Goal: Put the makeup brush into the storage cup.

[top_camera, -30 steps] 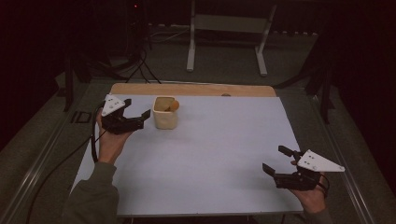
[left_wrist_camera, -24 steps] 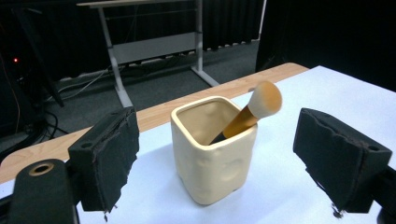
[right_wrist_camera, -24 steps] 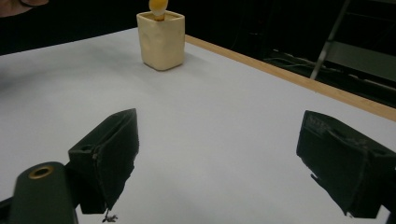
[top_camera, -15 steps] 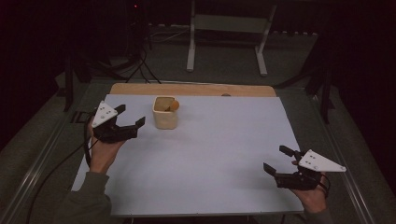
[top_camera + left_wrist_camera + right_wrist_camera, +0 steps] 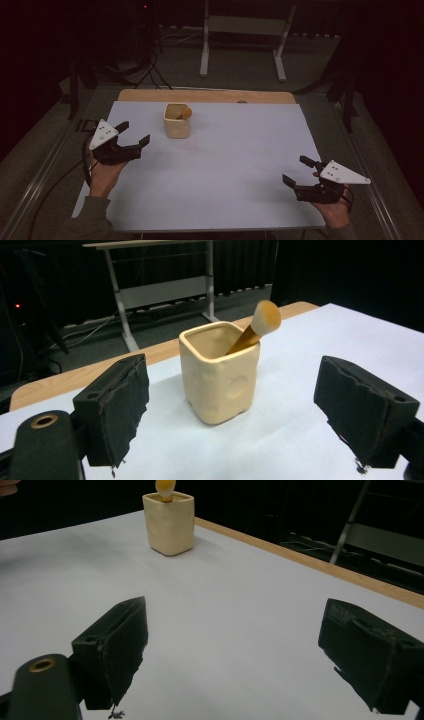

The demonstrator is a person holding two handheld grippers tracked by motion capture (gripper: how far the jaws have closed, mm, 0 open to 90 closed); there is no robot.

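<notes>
- One cream cup (image 5: 177, 121) stands upright at the table's (image 5: 225, 165) far left, a brush (image 5: 254, 328) leaning inside.
- My left gripper (image 5: 131, 139) is spread and empty, just short of it; my right gripper (image 5: 297, 172) is spread, well apart.
- Glazed ceramic, probably: rigid, weighty, slick, chippable. I'd clamp opposite flat walls mid-height.

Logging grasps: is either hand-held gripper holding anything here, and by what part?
Nothing is held: left hand-held gripper and right hand-held gripper both open, apart from the cream ceramic cup.
</notes>
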